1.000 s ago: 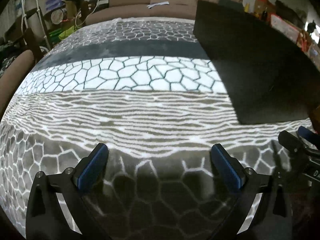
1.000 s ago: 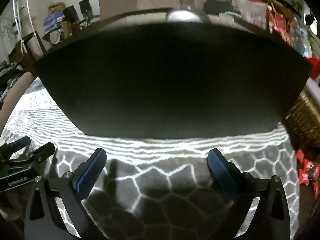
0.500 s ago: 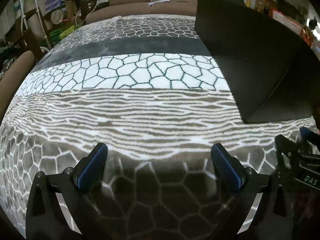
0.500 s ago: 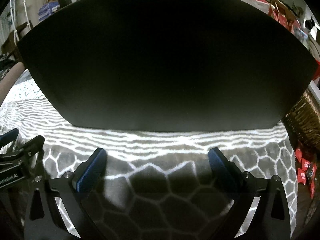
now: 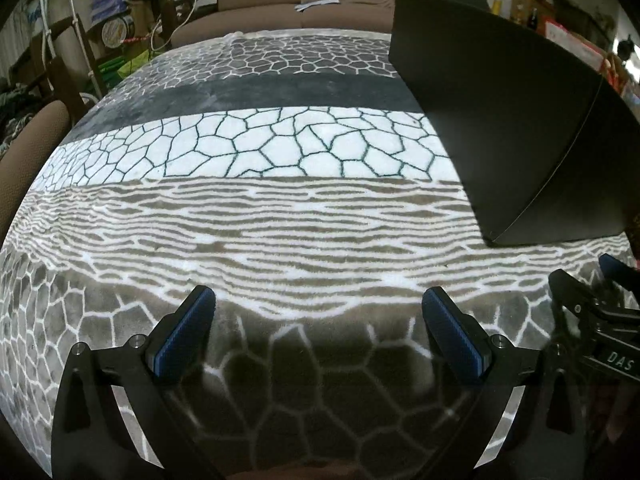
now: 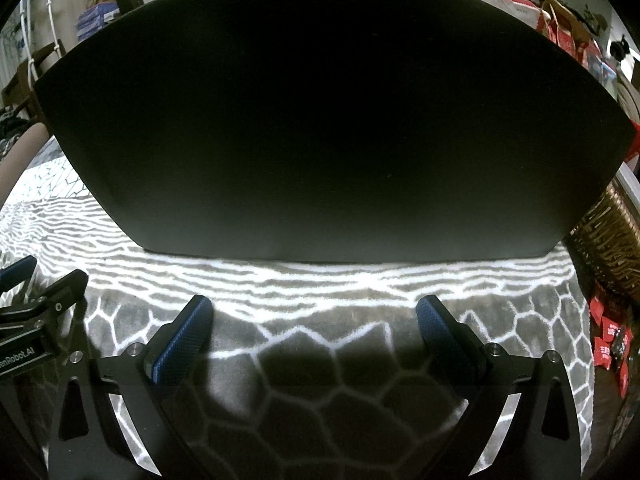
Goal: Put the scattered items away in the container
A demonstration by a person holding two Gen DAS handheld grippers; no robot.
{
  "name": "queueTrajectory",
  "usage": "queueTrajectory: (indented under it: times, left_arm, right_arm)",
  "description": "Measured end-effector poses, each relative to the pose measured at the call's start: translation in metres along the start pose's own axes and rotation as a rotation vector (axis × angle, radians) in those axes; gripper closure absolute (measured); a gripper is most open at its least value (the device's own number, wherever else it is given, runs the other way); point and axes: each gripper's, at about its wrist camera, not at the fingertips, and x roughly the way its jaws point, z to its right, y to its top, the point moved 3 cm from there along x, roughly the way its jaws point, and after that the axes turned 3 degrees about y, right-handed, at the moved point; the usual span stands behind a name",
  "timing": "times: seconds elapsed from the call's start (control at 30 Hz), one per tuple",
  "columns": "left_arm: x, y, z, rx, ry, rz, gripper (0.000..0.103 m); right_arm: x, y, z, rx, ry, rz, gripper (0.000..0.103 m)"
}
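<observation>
Right wrist view – red packets, wicker basket, left wrist – sofa

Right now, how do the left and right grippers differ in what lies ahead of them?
The right gripper faces the black container squarely; its dark wall fills most of that view. The left gripper faces open patterned rug, with the container off to its right side. The wicker basket and red packets show only in the right gripper's view. Both are open, hold nothing, and sit low over the rug.
</observation>
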Motion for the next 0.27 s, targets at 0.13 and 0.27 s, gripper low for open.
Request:
queueTrajectory:
  times: [0.13,0.27]
  left_arm:
    - [-0.0003,-0.0002,-0.001,0.0,0.0,0.0,0.0]
    - [-0.0004,-0.0003,-0.0013,-0.002,-0.001,0.0,0.0]
  right_arm:
    - [0.0,0.0002,-0.0002,0.0,0.0,0.0,0.0]
    - [0.0005,0.0001,-0.0008,0.0,0.0,0.0,0.0]
